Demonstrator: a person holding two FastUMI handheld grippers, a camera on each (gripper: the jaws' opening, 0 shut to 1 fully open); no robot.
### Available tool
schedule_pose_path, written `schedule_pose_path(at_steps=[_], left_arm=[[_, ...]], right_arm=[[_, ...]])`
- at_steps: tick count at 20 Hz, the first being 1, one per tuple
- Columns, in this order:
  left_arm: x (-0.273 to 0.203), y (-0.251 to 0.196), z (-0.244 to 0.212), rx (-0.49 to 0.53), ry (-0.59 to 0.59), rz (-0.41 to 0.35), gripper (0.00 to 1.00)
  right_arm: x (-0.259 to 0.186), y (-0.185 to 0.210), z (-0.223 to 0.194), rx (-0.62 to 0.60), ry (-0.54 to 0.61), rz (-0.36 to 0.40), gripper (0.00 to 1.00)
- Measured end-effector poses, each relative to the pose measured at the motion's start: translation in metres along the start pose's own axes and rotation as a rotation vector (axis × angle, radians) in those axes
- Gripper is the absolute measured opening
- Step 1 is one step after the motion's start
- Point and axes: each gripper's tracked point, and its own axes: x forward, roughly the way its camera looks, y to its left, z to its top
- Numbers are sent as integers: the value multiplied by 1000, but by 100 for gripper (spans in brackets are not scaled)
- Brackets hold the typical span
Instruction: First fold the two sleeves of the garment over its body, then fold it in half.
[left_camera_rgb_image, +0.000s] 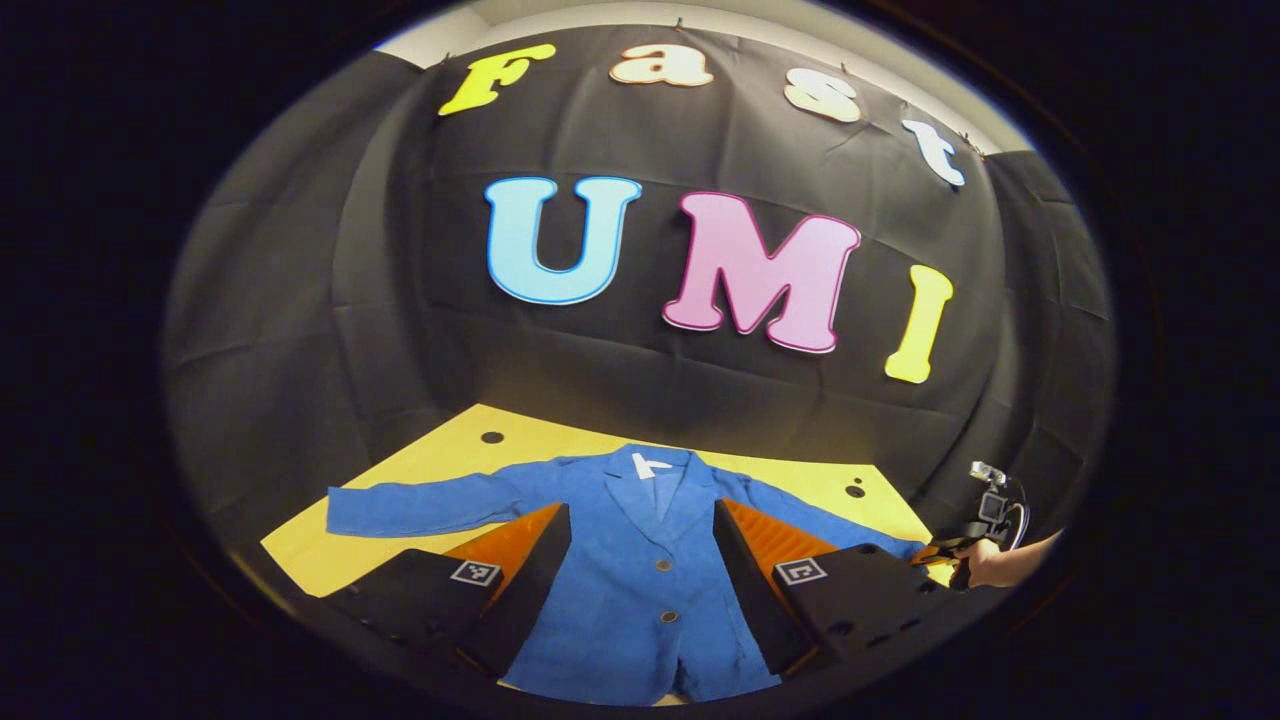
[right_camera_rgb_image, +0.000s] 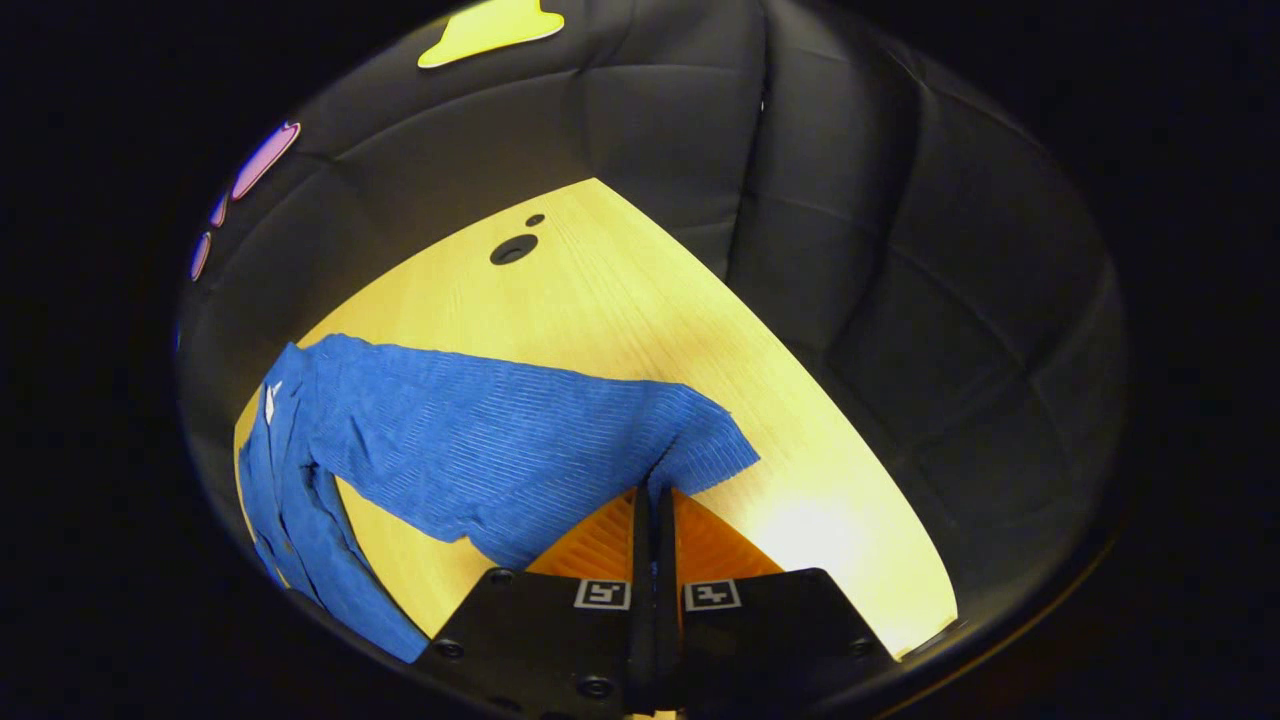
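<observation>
A blue jacket (left_camera_rgb_image: 640, 580) lies face up on the yellow table (left_camera_rgb_image: 470, 450), collar toward the far wall and both sleeves spread outward. My left gripper (left_camera_rgb_image: 640, 508) hovers open over the jacket's chest, its fingers on either side of the buttons. In the right gripper view, my right gripper (right_camera_rgb_image: 655, 495) is shut on the cuff edge of the right sleeve (right_camera_rgb_image: 520, 440), which stretches left toward the jacket's body (right_camera_rgb_image: 290, 500). The left gripper view shows the right gripper (left_camera_rgb_image: 950, 550) far right at that sleeve's end, held by a hand (left_camera_rgb_image: 1000, 565). The left sleeve (left_camera_rgb_image: 420, 505) lies flat.
The table top (right_camera_rgb_image: 620, 300) has round dark holes near its far corners (right_camera_rgb_image: 513, 249) (left_camera_rgb_image: 491, 437). Black cloth walls close in the table at the back and sides. Bare yellow surface runs beyond the right cuff toward the table's edge.
</observation>
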Motion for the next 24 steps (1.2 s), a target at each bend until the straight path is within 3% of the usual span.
schedule_pose_path(at_steps=[4, 9, 12, 18, 21, 24], left_arm=[[-15, 41, 3, -17, -9, 80, 82], [-42, 85, -9, -42, 11, 152, 82], [-64, 110, -18, -25, 23, 190, 82], [-76, 153, -20, -216, 8, 232, 82], [-84, 184, -17, -229, -14, 294, 82], [-92, 204, -19, -242, -26, 333, 82]], right_arm=[[-24, 76, 32, -130, -75, 122, 5], [-59, 223, 39, -335, -124, 333, 5], [-74, 303, 20, -492, -121, 452, 5], [-117, 476, -54, -633, -80, 657, 4], [-130, 551, -99, -732, -66, 726, 5], [-129, 591, -129, -799, -82, 753, 4]])
